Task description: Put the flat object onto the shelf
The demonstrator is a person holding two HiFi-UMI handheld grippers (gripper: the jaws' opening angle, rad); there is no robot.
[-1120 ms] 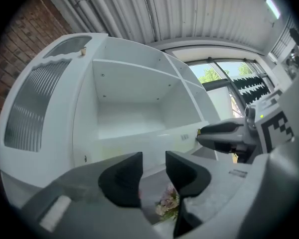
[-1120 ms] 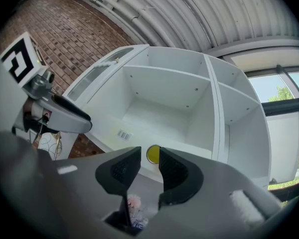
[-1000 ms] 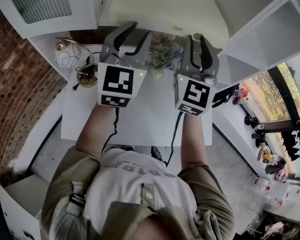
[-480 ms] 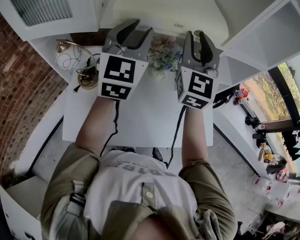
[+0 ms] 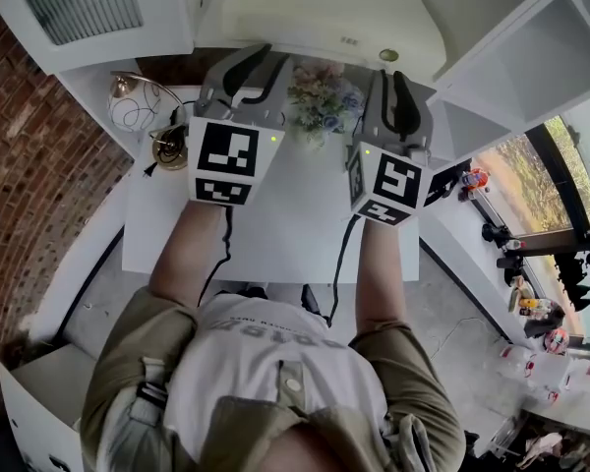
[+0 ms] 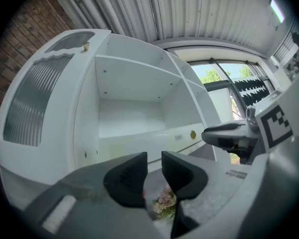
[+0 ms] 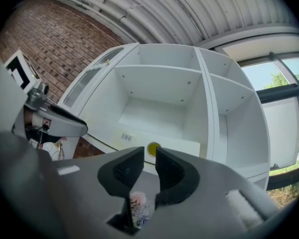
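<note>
Flat white board [image 5: 305, 28] with a barcode label lying in the wide compartment of the white shelf [image 5: 531, 57] at 12 o'clock, left gripper [image 5: 259, 59] and right gripper [image 5: 390, 77] side by side before it, both pairs of jaws just closing to a narrow gap, nothing between them, flower bouquet [image 5: 323, 101] between the grippers

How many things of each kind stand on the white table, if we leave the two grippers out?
Bunch of flowers: 1
Lamp with wire shade: 1
Total: 2
</note>
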